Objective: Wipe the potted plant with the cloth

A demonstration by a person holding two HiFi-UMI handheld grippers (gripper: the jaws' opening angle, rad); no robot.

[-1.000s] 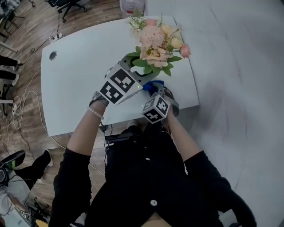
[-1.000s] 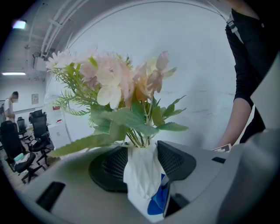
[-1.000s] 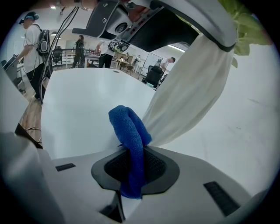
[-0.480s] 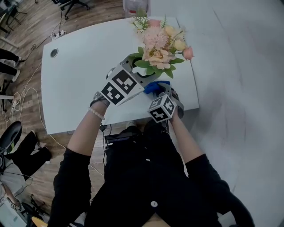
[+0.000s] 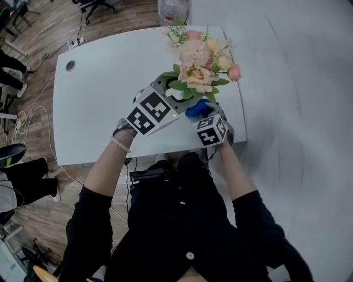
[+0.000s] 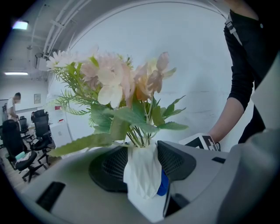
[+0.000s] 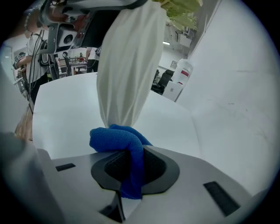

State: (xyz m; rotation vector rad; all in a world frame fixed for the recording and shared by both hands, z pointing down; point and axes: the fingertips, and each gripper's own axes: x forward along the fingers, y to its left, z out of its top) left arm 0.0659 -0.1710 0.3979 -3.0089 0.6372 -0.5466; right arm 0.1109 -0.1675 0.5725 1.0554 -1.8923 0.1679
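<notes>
**Surface.** White rectangular table (image 5: 99,99) with rounded corners. Its right end stands against a plain pale wall (image 5: 298,82). A round grey cable grommet (image 5: 70,65) is set near the far left corner. The rest of the top is bare.

**Task item.** Potted plant (image 5: 197,69) with pink, peach and cream blooms and green leaves, in a white faceted pot (image 6: 141,177). It is at the table's near right corner, close to the wall. Whether the pot's base rests on the tabletop cannot be told.

**Left gripper** (image 5: 172,91). The jaws are part-way open, with a ribbed pad pressed on each flank of the pot, so the plant is gripped upright.

**Right gripper** (image 7: 131,164). The jaws are closed on a folded blue terry cloth (image 7: 111,138). The bunched end of the cloth sticks out past the jaw tips and touches the pot's lower side. In the head view it sits just right of the pot, under the leaves.

**Operator.** Black long sleeves, with a bead bracelet (image 5: 118,144) on the left wrist.

**Room.**
- Wood-plank floor (image 5: 38,38) left of and beyond the table.
- A white power strip (image 5: 75,42) on the floor.
- Loose pale cables (image 5: 27,126) trailing beside the table.
- Black office chairs (image 6: 13,144) towards the back.
- A translucent container (image 5: 174,10) past the table's far edge, too unclear to identify.
- Ceiling with exposed pipes and rectangular lamps (image 6: 21,25).
- Another person (image 6: 15,103) standing far off.
- Dark-trousered legs (image 5: 22,176) at the left margin of the head view.
</notes>
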